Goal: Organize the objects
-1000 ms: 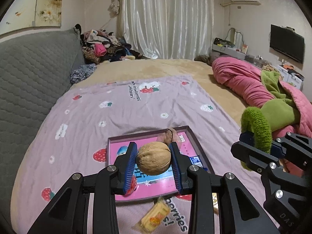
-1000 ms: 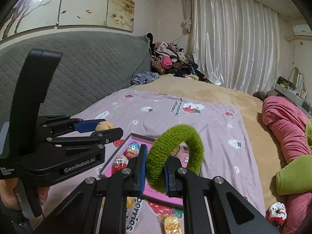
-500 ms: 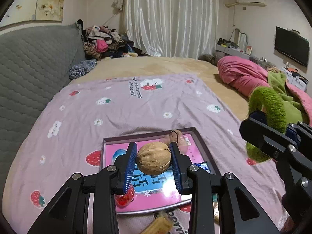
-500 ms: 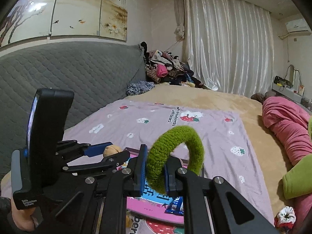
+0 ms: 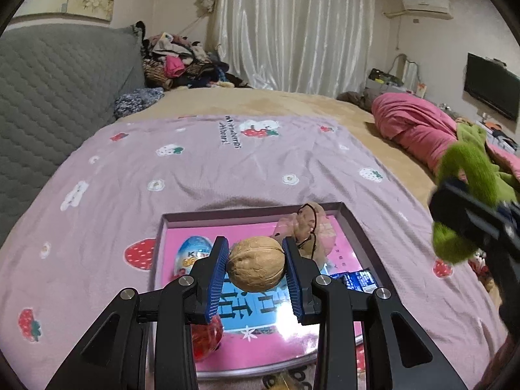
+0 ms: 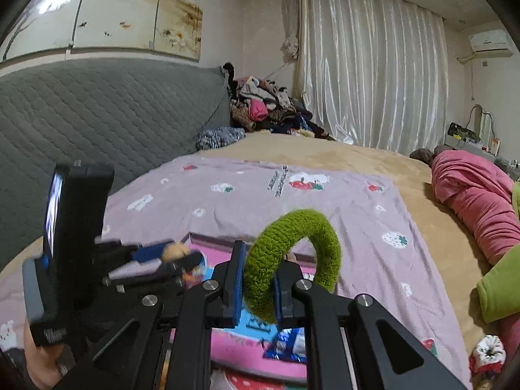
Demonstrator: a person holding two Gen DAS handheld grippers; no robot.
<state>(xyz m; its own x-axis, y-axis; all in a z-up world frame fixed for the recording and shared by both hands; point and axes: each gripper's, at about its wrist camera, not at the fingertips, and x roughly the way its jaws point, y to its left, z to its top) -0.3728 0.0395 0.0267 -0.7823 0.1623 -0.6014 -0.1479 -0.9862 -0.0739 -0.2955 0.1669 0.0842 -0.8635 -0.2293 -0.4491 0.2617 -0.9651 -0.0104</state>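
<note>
My left gripper (image 5: 255, 268) has its two blue pads squeezed on a walnut (image 5: 255, 267). The nut sits right between the pads, up in the air over the pink tray (image 5: 364, 237). I think the walnut is light and hard, with a bumpy round shell. Round things can pop out, so I would hold it at its fat middle, as I do now, and not squeeze too hard or the shell could crack.

My right gripper (image 6: 258, 287) pinches a fuzzy green hair tie (image 6: 292, 260). The pads press one side of the ring flat and the rest loops up above them. I think it is soft, squishy and very light. It will not slip much and it cannot break, so any spot on the ring is good to hold.

Under my left fingers, in the tray, lies a red shiny ball (image 5: 208, 334). A bit farther in there is a blue and white chocolate egg (image 5: 191, 255), a blue wrapper (image 5: 356, 281), and at the back edge a pink lumpy thing with a black string (image 5: 308, 227).

The tray rests on a purple strawberry blanket (image 5: 227, 169). Beyond it the bed goes tan. Far off are a pink quilt (image 5: 419, 133), a pile of clothes (image 5: 182, 61) and white curtains (image 5: 299, 29).
</note>
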